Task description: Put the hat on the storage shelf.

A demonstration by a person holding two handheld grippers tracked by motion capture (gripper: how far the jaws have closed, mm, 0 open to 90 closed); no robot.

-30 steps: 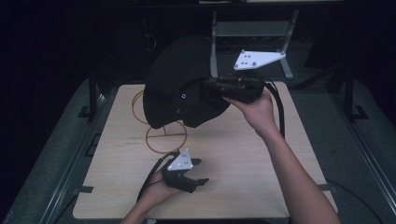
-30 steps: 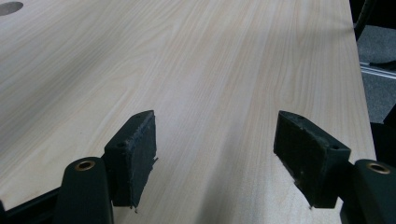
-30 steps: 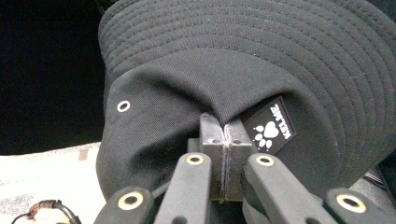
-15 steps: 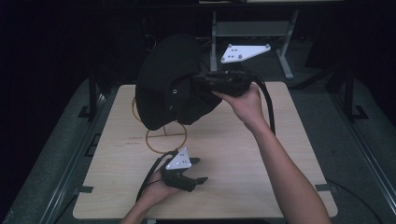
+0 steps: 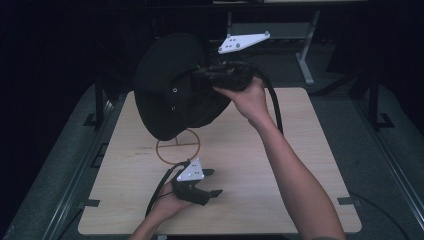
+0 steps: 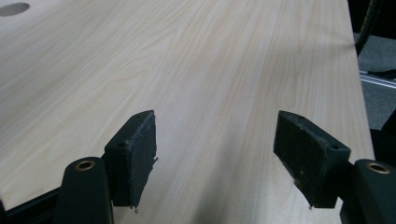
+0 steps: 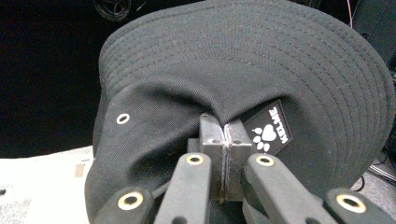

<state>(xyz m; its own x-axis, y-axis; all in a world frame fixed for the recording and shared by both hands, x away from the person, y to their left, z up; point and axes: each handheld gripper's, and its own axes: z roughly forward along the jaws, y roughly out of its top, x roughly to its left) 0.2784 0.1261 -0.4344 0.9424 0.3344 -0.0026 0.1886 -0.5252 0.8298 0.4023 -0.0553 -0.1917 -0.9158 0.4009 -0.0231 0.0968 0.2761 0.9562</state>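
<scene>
I see the left gripper (image 5: 214, 183) at 6 o'clock, low on the table (image 5: 280, 190), jaws spread with bare wood between them. Just beyond it, an orange ring (image 5: 177, 146) is marked on the top. Farther out at 12, the right gripper (image 5: 200, 77) pinches the black hat (image 5: 167, 95) by its crown, held clear above the table.

Hat (image 7: 233, 60) is all black w/ rows of stitch lines round the brim, small silver rings, & a black tag (image 7: 270, 129) w/ white paw, heart & letters. Table (image 5: 280, 165) is light wood w/ thin grain lines; near its far left there's a tan ring mark (image 5: 178, 147). Both grippers are black w/ white plates & gold pins
</scene>
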